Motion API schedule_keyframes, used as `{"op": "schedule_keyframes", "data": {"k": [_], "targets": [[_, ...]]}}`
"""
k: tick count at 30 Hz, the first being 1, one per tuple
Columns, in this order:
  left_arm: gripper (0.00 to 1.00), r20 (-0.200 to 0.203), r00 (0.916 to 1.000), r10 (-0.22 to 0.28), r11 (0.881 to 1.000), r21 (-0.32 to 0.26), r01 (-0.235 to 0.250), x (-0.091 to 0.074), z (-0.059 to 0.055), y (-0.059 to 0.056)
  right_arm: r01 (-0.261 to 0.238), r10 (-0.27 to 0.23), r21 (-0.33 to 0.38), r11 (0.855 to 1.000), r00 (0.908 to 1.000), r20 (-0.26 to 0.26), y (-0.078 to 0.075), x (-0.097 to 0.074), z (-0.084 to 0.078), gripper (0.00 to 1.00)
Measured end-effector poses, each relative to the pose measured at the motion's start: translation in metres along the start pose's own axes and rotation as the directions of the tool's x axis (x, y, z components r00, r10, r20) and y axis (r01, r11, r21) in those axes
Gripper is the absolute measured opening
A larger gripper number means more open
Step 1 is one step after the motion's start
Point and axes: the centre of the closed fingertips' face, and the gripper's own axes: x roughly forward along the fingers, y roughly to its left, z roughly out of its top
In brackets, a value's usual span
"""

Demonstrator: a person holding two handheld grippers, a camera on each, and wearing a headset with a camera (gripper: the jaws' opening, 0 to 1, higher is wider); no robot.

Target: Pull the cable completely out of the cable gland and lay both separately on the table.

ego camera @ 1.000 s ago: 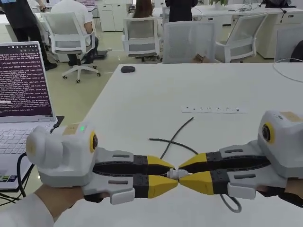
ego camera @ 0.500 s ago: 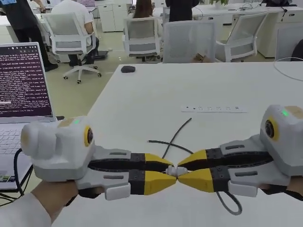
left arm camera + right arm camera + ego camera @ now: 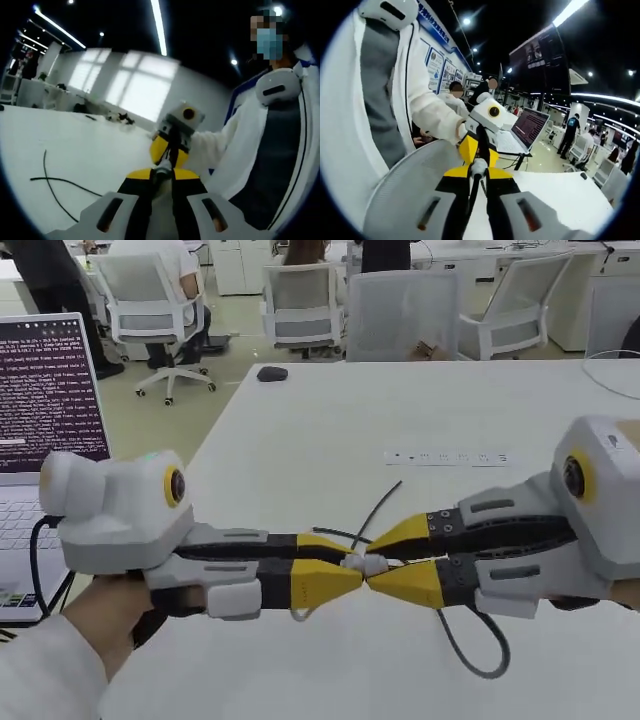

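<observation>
Head view, item list. Left gripper [image 3: 352, 562]: jaws clenched on the white cable gland [image 3: 363, 565], held aloft just above the near part of the table [image 3: 300, 440]. Right gripper [image 3: 374, 563]: meets the left one tip to tip, jaws clamped on the cable [image 3: 470, 652] right beside the gland (the exact seat of the grip is hidden by the yellow tips). Cable: grey, hanging in a loop below the right gripper toward the near right of the table. Dark strand [image 3: 378, 512]: lies on the table just beyond the tips and runs to the far side. Whether it is the same cable's other end cannot be told. Laptop [image 3: 50, 390]: far left, screen lit.

Progress, as judged: both grips are taken, the pull is not yet done. Gland and cable sit together with no gap between the tips, so the cable appears to be inside the gland. Left to do: draw the grippers apart until the cable end clears, then lay gland and cable down apart from each other.

Views compared.
- Left gripper view: the gland's pale body between its own tips, the right gripper facing it head-on, and the dark strand spread over the table to the left.
- Right gripper view: the gland as a round white knob at its tips, a dark line running back between the jaws (probably the cable), and the laptop beyond.
- Head view: supplies the hanging loop and the side-on line of both grippers.
</observation>
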Motion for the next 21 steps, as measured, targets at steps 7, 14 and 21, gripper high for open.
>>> {"op": "schedule_keyframes", "data": {"k": [7,14,21], "targets": [[0.14,0.008,0.9999,0.006,1.000,0.011,-0.006,0.000,-0.001,0.002,-0.001,-0.001,-0.073,0.997,0.9997,-0.025,-0.002,0.002,-0.003,0.10],[0.15,0.025,0.9983,0.052,0.979,0.196,-0.056,0.000,0.006,0.009,0.048,-0.049,0.101,0.994,0.9988,0.003,-0.018,0.001,-0.007,0.20],[0.15,0.017,0.9980,0.060,0.945,0.320,-0.063,0.001,0.006,0.005,0.003,-0.067,0.411,0.911,0.9876,0.142,-0.027,-0.008,-0.005,0.23]]}}
